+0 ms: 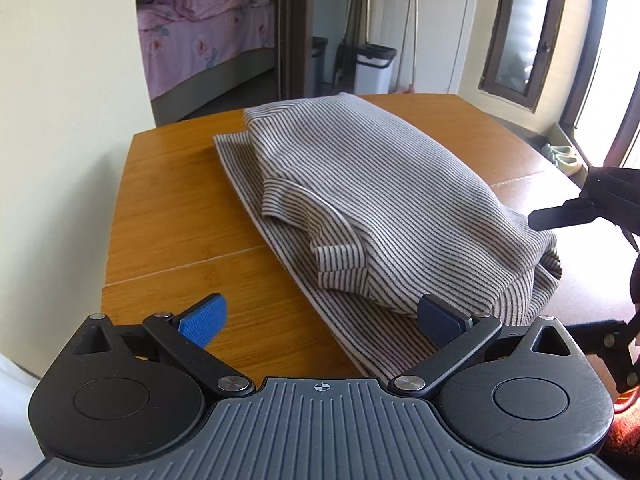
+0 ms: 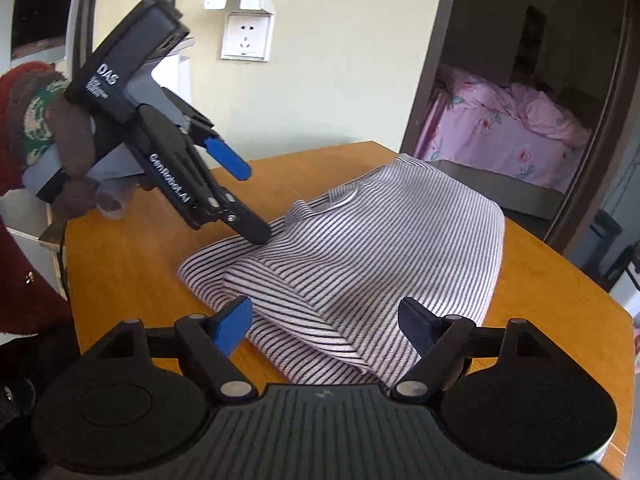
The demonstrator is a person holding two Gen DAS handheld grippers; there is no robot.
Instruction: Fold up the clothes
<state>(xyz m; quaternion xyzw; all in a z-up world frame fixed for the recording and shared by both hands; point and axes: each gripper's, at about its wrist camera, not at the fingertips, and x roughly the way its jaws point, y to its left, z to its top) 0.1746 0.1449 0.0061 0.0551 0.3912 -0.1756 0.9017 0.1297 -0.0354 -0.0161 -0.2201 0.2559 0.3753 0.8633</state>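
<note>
While spread, fingers (image 2: 232, 330) empty.

A striped garment (image 1: 372, 200) lies folded in a loose heap on the wooden bench (image 1: 180, 220), one cuffed sleeve tucked across its near side. The left gripper (image 1: 320, 320) stands with jaws wide apart, its right pad over the cloth's near edge. The right gripper (image 1: 580, 208) shows at the right edge

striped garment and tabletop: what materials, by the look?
Striped garment: soft ribbed knit, likely cotton jersey; matte, fine dark-on-pale lines, drapes in rounded folds. Tabletop: wood or bamboo-look laminate, orange-brown, smooth with slight sheen and straight grain; which one is unclear.
</note>
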